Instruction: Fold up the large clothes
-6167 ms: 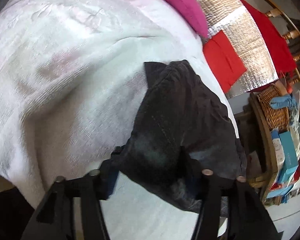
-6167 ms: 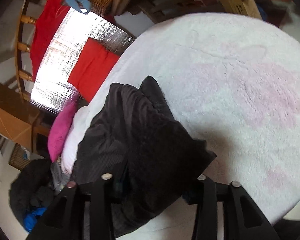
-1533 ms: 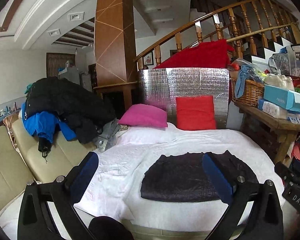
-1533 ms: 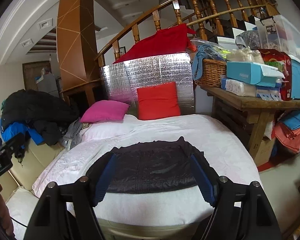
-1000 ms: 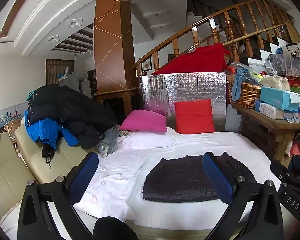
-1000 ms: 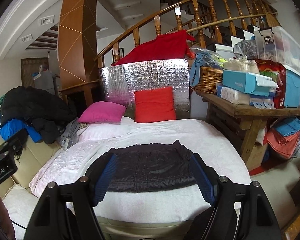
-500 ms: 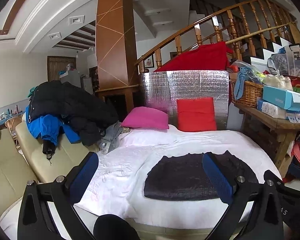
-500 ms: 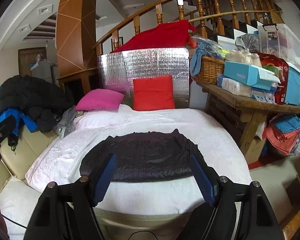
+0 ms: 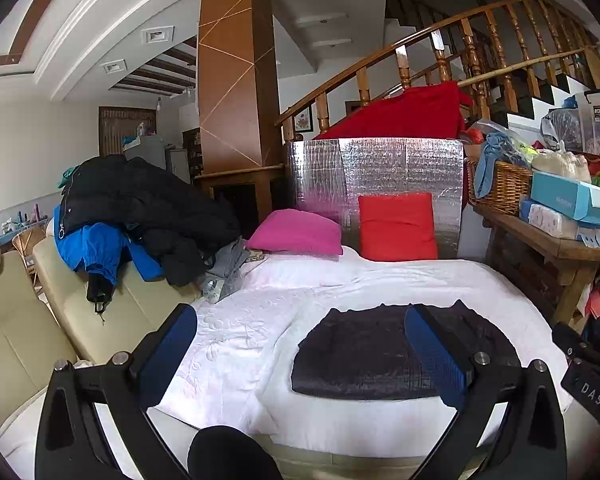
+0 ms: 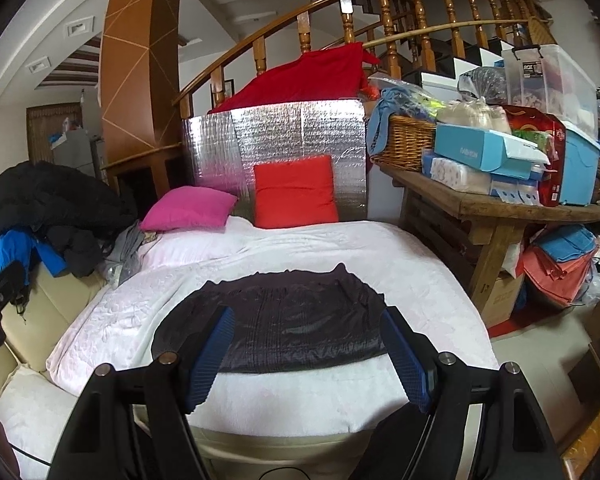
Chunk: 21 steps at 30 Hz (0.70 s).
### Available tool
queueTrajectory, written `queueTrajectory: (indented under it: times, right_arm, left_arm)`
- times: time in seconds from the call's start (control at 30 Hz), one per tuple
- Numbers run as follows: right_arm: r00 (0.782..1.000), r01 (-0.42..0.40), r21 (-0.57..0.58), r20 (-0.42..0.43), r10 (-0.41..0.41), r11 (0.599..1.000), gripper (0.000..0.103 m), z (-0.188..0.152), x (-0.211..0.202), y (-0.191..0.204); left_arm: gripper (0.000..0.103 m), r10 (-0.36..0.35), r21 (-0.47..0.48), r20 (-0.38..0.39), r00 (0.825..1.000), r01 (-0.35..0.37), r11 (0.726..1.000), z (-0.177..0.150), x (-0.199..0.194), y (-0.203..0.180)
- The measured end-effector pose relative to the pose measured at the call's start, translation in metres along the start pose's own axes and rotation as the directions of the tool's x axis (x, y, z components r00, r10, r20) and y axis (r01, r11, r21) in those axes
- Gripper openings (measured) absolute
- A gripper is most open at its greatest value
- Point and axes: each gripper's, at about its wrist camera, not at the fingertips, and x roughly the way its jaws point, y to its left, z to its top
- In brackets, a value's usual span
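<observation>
Folded dark garment (image 10: 284,328), white bed (image 10: 400,272)

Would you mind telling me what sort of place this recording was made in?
Most likely the lived-in ground floor of a home, used as a sleeping or lounge area: a bed under a white blanket with a pink cushion, a wooden staircase railing behind it, and a wooden side table piled with household boxes.
</observation>
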Motion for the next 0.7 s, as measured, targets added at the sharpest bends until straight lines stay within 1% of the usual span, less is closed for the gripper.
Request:
queueTrajectory:
  times: [0.17, 0.7]
  right_arm:
    - [1.000, 0.004, -0.002, 0.010, -0.004, 1.000, 0.078, 0.003, -0.004, 0.001]
    - [1.000, 0.002, -0.024, -0.002, -0.002, 1.000, 0.078, 0.002, -0.002, 0.008]
  left_arm:
    - [0.103, 0.001, 0.000, 0.007, 1.000, -0.001, 1.000, -0.001, -0.002, 0.002]
    - [0.103, 0.011, -0.017, 0.006, 1.000, -0.010, 1.000, -0.003, 0.001, 0.012]
